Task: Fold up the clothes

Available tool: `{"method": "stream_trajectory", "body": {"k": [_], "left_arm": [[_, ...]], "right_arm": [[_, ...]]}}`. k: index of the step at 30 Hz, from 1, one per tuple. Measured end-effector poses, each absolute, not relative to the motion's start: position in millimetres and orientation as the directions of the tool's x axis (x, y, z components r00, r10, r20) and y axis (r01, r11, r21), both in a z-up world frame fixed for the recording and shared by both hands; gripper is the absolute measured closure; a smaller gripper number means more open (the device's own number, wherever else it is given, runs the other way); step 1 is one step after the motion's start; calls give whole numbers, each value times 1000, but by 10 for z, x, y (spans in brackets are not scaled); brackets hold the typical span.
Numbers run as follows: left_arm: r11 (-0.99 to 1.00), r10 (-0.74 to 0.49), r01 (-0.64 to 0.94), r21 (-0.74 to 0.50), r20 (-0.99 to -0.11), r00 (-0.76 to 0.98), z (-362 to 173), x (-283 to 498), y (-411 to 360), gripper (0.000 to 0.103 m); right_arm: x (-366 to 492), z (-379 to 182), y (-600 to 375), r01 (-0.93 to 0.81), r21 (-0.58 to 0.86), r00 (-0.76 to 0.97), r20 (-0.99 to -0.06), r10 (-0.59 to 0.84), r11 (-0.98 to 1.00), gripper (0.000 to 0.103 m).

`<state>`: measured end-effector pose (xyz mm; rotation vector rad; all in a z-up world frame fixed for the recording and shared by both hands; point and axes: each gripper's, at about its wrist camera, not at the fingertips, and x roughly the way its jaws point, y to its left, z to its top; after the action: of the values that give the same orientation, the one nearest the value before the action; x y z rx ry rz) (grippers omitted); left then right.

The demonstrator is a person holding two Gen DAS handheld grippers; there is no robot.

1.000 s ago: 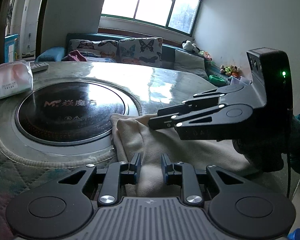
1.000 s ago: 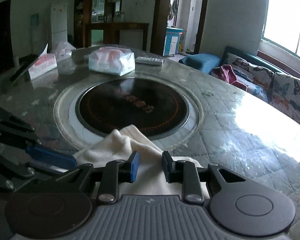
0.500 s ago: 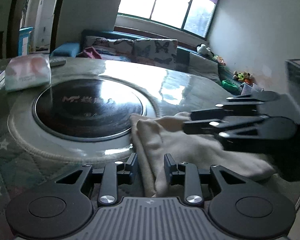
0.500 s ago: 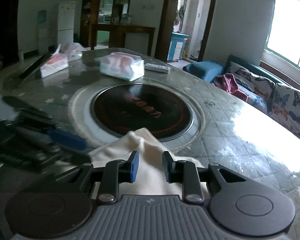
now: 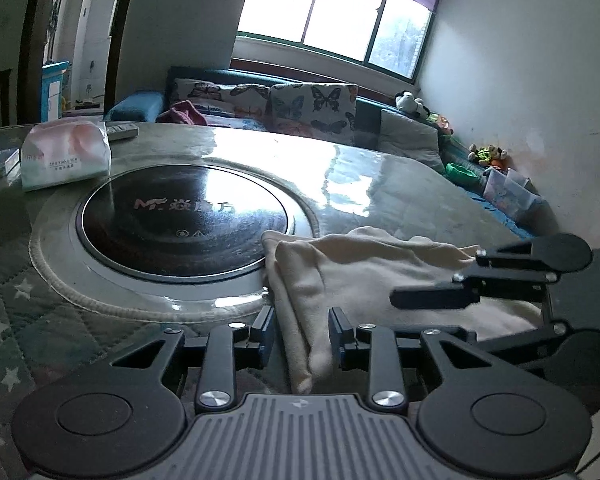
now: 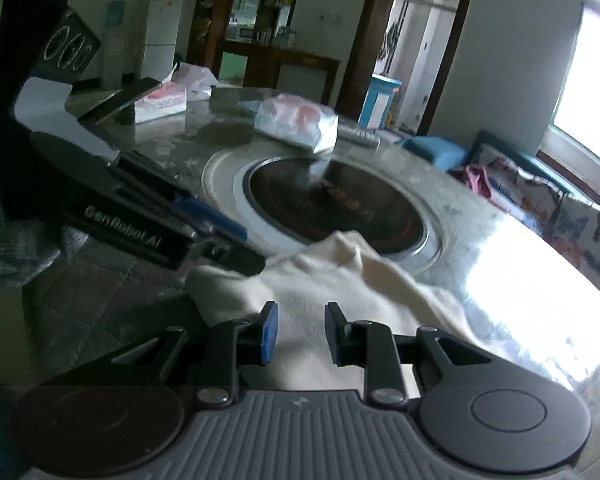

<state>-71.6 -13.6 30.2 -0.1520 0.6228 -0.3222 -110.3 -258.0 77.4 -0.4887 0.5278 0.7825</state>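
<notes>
Left tongs [image 5: 302, 338] apart, straddling cream garment [image 5: 364, 276] fold; right tongs [image 6: 300, 334] apart above it.

Bare tabletop [image 5: 400, 184] right; tissue pack [image 5: 66, 158] far left.

The left gripper [image 5: 301, 338] is pitched downward, its jaws parted. The right gripper [image 6: 301, 334] is likewise angled down, jaws apparently held slightly apart, though blur obscures any contact.

One cream cloth [image 5: 364, 272], two tissue packs [image 6: 296, 122].
</notes>
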Motion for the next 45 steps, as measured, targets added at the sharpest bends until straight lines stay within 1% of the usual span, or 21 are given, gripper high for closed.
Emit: {"method": "stream_trajectory", "body": {"k": [3,7,14,17,19,20,22,24,27,30,33,34,37,39,42,45], "left_arm": [[937,-348,258,-236,-546,762,290,-733,-116,70],[943,-332,252,-217,-563,757,232,-731,-130,70],[949,-313,226,-221,-563,764,245,-736,-31,70],[945,-318,200,-261,-572,757,239,-711,49,70],[945,-313,188,-267,-575,756,241,-712,78,70],[945,-311,183,-270,-576,756,242,-714,91,70],[945,-308,173,-278,-577,756,249,-718,124,67],[945,-303,160,-287,-574,761,262,-722,165,62],[940,-301,138,-313,-568,766,275,-713,225,60],[931,-307,118,-346,-565,766,283,-701,277,57],[921,-316,104,-376,-564,763,283,-692,295,57],[917,-322,102,-387,-562,762,284,-688,294,57],[902,-339,92,-422,-558,758,290,-668,295,55],[881,-359,81,-466,-549,754,291,-646,299,54],[838,-395,53,-543,-537,746,287,-593,317,48],[784,-430,16,-621,-524,735,258,-524,334,47]], "right_arm": [[-1170,799,-2560,-768,-216,591,-600,539,602,78],[-1196,682,-2490,-781,-219,571,-629,527,585,78],[-1295,786,-2424,-792,-254,576,-613,541,555,78],[-1342,797,-2362,-808,-258,560,-615,555,530,76],[-1354,758,-2306,-816,-260,550,-623,556,516,70],[-1357,738,-2279,-821,-260,544,-628,557,509,69],[-1368,703,-2226,-829,-260,533,-637,557,496,68],[-1378,674,-2185,-833,-265,527,-645,553,486,63],[-1378,631,-2147,-832,-275,529,-654,541,481,63],[-1364,618,-2140,-825,-266,533,-658,532,498,64],[-1355,618,-2133,-817,-263,540,-662,520,514,72],[-1347,619,-2132,-814,-260,542,-663,516,520,76],[-1304,641,-2160,-805,-236,543,-662,516,545,84],[-1271,669,-2199,-802,-201,536,-659,528,563,87],[-1204,720,-2282,-795,-124,518,-647,559,593,89],[-1162,789,-2390,-785,-60,512,-624,591,617,90]]}}
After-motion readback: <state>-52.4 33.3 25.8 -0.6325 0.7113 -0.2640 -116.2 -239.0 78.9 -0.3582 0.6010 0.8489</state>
